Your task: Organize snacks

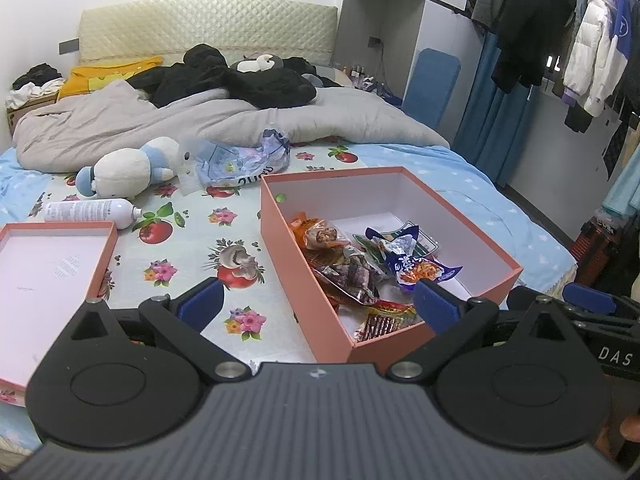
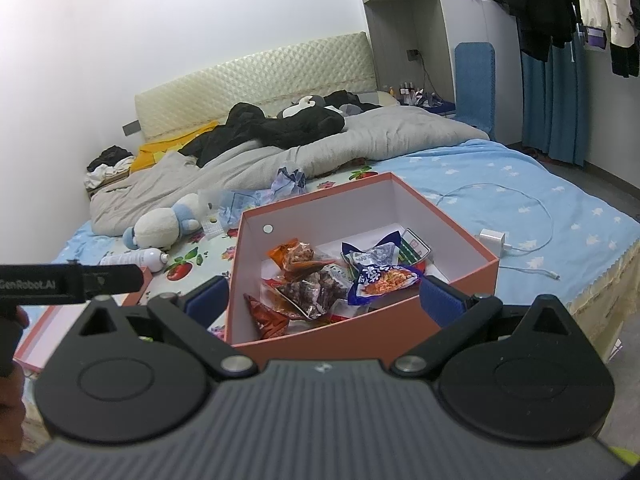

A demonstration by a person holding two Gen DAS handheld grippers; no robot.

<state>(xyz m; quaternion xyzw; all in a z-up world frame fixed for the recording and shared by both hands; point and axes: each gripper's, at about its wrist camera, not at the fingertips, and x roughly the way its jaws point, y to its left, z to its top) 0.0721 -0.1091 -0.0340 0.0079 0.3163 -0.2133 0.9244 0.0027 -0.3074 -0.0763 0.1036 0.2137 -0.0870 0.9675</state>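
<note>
Snack packets (image 2: 320, 280) piled in orange box (image 2: 360, 332) on bed (image 2: 520, 184); lid (image 1: 48, 276) lies apart at left. Left gripper (image 1: 318, 300) and right gripper (image 2: 324, 296) both spread wide, empty. Packets likely light, crinkly, slippery; pinch a sealed edge.

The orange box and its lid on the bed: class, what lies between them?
In the left wrist view, only bare fruit-and-flower sheet lies between the box and lid. The spray bottle sits farther back, beyond the lid.
</note>
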